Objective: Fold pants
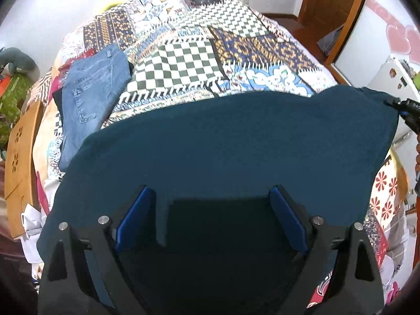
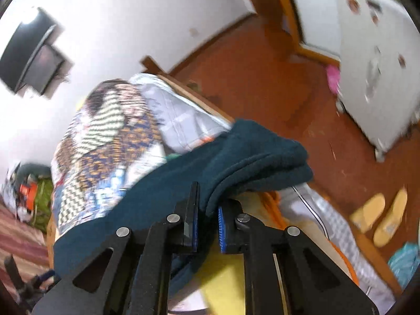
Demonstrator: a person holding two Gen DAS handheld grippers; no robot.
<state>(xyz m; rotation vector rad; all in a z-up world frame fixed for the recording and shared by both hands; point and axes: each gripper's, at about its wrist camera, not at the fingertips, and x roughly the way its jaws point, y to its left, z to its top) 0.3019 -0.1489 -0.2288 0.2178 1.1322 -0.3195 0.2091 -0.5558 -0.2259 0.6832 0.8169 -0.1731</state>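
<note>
Teal pants draped over the bed, one corner in my right claw

The teal pants (image 1: pixel 223 144) lie spread across the patchwork bedspread (image 1: pixel 189 60), beside folded jeans (image 1: pixel 92 97). My right gripper (image 2: pixel 207 225) is clenched on a bunched, doubled-over edge of the fabric at the bed's side. My left gripper (image 1: pixel 210 210) hangs spread wide above the cloth, grasping nothing. The material looks like thick, soft fleece: light, limp and not slippery, so I judge it will sag wherever unsupported. I would take the matching corner with my left, pinching all layers together at the hem.
</note>
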